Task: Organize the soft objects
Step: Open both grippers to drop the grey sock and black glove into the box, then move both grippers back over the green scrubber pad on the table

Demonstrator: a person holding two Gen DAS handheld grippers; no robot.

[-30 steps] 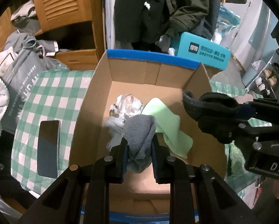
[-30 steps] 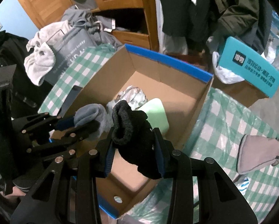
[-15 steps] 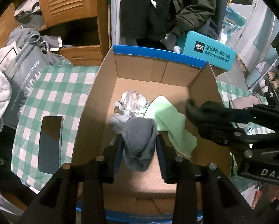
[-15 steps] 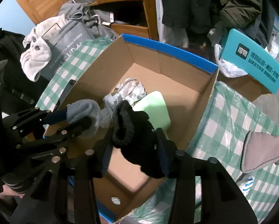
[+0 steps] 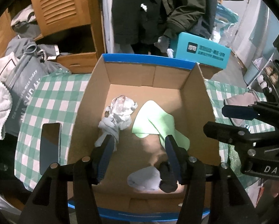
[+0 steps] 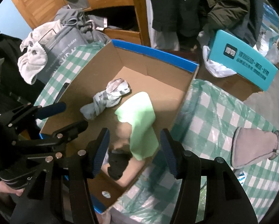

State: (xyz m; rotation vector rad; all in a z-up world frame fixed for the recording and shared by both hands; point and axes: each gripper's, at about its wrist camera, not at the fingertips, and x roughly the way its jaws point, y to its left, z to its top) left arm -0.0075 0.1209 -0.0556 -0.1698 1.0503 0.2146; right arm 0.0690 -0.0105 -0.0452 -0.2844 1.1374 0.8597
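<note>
Both tongs spread, holding nothing: left tongs (image 5: 139, 145), right tongs (image 6: 133, 149). In cardboard box (image 5: 148, 74): grey sock (image 5: 145, 176), black sock (image 6: 118, 165), green cloth (image 6: 139, 119), knotted grey rag (image 6: 107, 97). Left to do, I'd guess: pinkish-grey pouch (image 6: 255, 147), on tabletop at right of frame.

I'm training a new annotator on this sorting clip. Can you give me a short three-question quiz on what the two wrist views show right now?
1. True or false: the left gripper is clamped on the grey sock.
2. Which item lies beside the black sock on the floor of the cardboard box? A) green cloth B) phone C) teal box
3. Fill in: the grey mitten-like piece lies on the checked tablecloth, ____ the cardboard box.

Key: 1 false, both it and the right gripper are open and empty; 2 A; 3 outside.
</note>
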